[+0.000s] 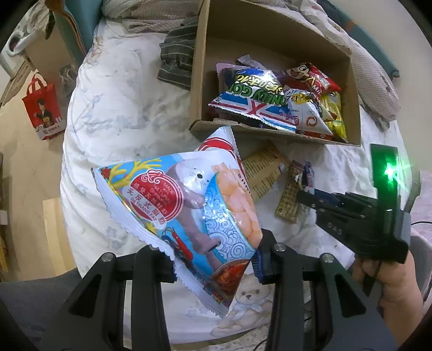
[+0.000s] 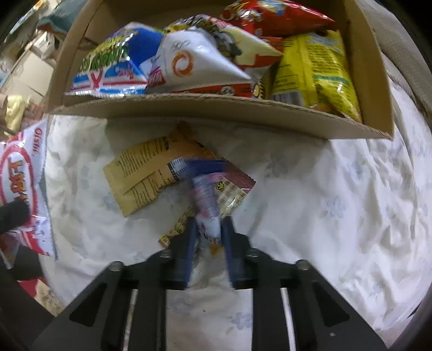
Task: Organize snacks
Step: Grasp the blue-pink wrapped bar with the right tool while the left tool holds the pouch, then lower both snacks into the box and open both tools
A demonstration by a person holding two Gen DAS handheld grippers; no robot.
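Over the bed, right gripper pinches small packet.

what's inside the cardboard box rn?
The box holds snack bags: a blue flag-print one, a white, a red and a yellow. Anything beneath them is covered.

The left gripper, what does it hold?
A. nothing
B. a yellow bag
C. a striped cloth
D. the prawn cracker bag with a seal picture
D: the left gripper is shut on the prawn cracker bag, lifted above the white bedsheet.
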